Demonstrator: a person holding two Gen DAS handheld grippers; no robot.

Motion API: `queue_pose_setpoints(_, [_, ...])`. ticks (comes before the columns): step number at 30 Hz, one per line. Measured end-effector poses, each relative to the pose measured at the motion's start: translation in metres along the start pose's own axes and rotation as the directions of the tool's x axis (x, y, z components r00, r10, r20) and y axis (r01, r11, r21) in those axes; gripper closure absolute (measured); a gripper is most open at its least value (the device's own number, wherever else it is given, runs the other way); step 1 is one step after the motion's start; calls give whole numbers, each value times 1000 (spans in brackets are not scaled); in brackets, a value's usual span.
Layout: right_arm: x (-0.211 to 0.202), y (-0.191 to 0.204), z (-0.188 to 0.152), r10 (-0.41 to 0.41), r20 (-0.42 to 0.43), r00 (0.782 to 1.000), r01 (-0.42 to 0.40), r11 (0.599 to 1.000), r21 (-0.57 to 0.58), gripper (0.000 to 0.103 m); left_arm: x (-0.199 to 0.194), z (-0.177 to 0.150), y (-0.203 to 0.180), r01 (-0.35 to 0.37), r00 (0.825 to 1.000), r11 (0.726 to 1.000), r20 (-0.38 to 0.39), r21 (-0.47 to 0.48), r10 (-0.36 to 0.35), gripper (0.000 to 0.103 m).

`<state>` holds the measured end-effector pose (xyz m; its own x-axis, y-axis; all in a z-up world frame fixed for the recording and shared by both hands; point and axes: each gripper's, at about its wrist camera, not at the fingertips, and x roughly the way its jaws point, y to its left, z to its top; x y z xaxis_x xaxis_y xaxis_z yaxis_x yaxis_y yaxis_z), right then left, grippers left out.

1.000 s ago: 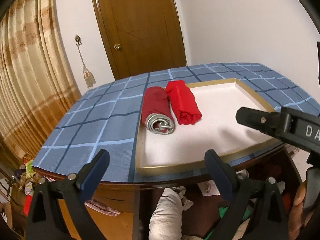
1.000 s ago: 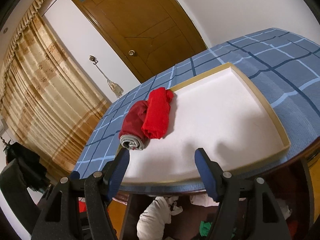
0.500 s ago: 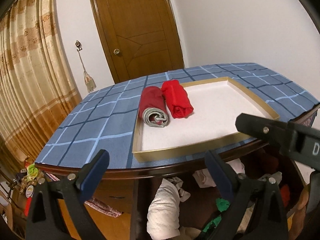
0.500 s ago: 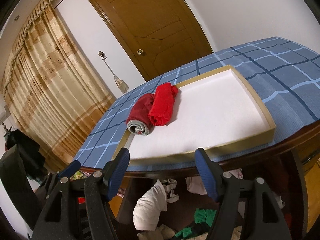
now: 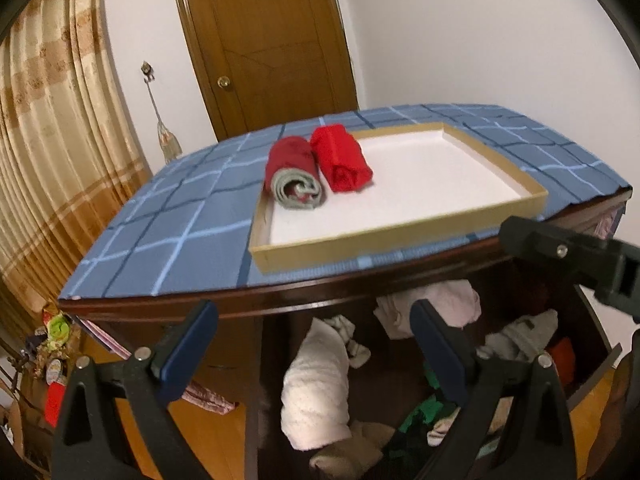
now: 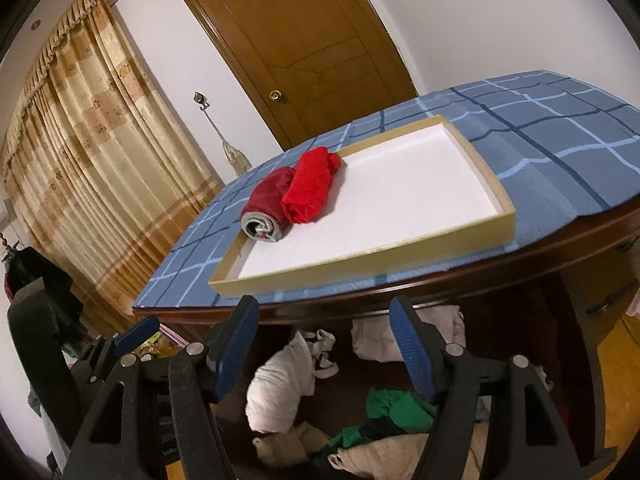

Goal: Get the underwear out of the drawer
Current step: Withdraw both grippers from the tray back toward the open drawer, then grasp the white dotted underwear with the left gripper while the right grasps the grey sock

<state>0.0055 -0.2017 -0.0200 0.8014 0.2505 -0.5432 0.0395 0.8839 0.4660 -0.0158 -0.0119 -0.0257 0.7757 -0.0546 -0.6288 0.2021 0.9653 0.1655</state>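
Observation:
An open wooden drawer (image 5: 591,381) under the table top holds a jumble of underwear: a white roll (image 5: 315,392), a pale pink piece (image 5: 434,307), green cloth (image 6: 396,404) and a red piece (image 5: 561,360). My left gripper (image 5: 316,344) hangs open above the drawer, nothing between its blue pads. Open too is my right gripper (image 6: 324,346), over the white roll (image 6: 276,390) and empty. On the table a shallow tray (image 5: 384,240) carries a dark red roll (image 5: 294,174) with a grey band and a bright red roll (image 5: 342,160).
A blue checked cloth (image 5: 160,232) covers the table top, whose dark wooden edge (image 6: 440,280) overhangs the drawer. A brown door (image 6: 312,48) and striped curtains (image 6: 80,152) stand behind. Clutter (image 5: 52,344) sits on the floor at the left. The right gripper's body (image 5: 568,256) crosses the left wrist view.
Both grippers have drawn back from the tray and sunk below the table edge, so the open drawer and its clothes have come into view. Jaw width is unchanged.

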Motion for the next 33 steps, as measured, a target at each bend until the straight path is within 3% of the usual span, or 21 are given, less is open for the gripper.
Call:
queue_pose_setpoints(4, [-4, -7, -8, -25, -10, 1000, 25, 999, -27, 33, 5, -10, 10, 32, 998, 999, -45, -25, -33, 5])
queue_pose_setpoints(13, [-12, -14, -30, -60, -28, 998, 57, 993, -104, 33, 11, -37, 36, 18, 992, 1000, -122, -20, -21, 5])
queue_pose_setpoints(24, [3, -38, -60, -87, -153, 984, 67, 989, -131, 33, 52, -56, 24, 109, 956, 993, -269, -48, -118, 5])
queue_pose_setpoints(33, [1, -63, -61, -123, -172, 977, 106, 989, -104, 33, 92, -50, 12, 118, 933, 993, -343, 4, -109, 9])
